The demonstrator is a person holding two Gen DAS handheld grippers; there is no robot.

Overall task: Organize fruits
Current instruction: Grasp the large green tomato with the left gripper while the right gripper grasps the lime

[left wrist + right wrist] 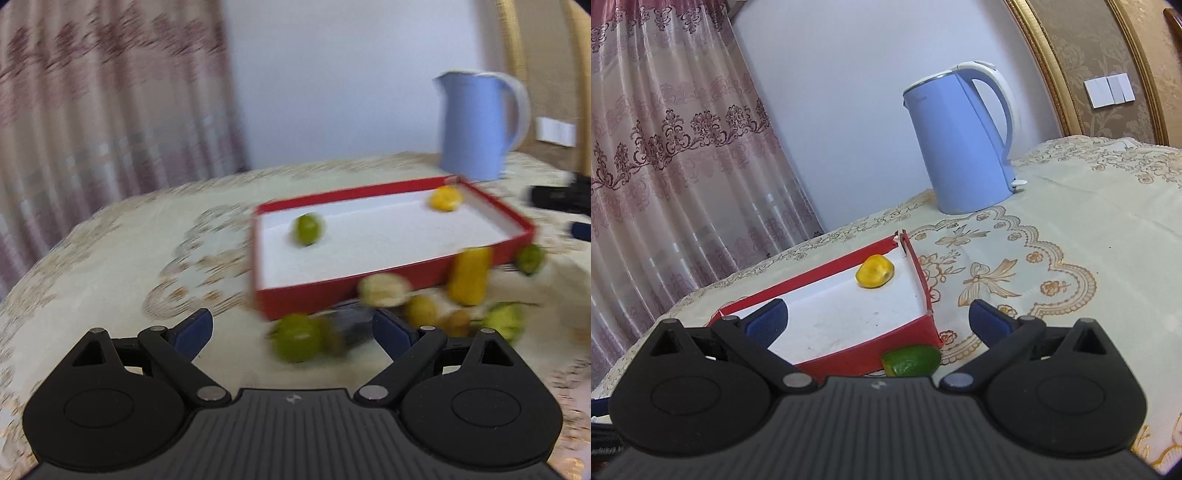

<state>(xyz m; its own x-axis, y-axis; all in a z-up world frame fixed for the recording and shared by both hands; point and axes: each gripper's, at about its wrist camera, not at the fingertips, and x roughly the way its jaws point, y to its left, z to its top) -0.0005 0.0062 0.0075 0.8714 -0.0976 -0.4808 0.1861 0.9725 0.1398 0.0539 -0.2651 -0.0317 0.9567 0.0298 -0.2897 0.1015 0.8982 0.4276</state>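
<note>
Both claws are wide open with nothing in them, left gripper point(291, 328) and right gripper point(877, 317) alike. The red tray point(351, 295) sits on the tablecloth point(129, 258) in front of a blue kettle point(964, 147), with a green fruit point(307, 229) and a yellow fruit point(874, 271) already inside. More fruit is bunched just outside the near wall; the left view is blurry, so I can't name most of it. A green one point(911, 360) lies right under my right claw. I'd guess these are light, smooth and likely to roll, so I'd pinch across the widest part, gently.
</note>
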